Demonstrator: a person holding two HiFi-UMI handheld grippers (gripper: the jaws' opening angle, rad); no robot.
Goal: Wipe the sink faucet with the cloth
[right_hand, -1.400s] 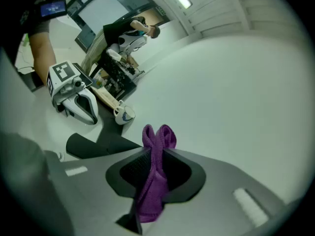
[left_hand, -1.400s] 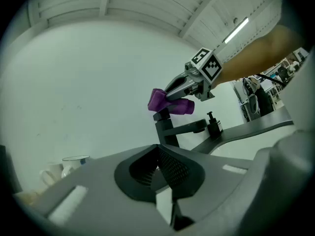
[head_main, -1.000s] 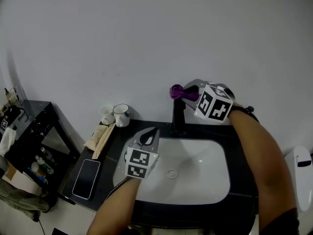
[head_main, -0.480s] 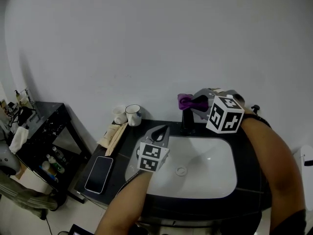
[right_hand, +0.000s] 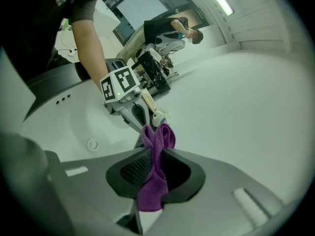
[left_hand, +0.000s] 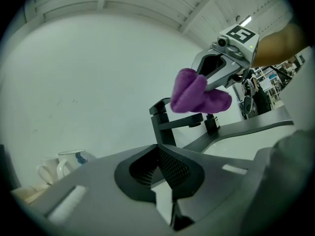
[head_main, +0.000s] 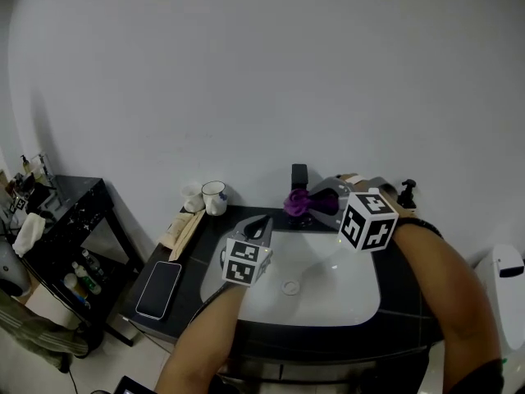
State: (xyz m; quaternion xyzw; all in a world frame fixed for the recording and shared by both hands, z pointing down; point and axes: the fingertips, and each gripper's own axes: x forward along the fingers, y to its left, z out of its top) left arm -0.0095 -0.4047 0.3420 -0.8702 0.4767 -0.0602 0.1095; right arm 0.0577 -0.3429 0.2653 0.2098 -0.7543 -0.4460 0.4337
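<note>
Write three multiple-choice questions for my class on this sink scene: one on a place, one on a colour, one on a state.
1. Where is the phone? A left of the sink; B inside it; C behind it.
2. What colour is the cloth? A green; B purple; C white.
3. How is the right tool? A open and empty; B shut on the cloth; C open round the cloth.
Answers: 1 A, it lies on the counter at the sink's left; 2 B, plainly purple; 3 B, its jaws pinch the cloth.
</note>
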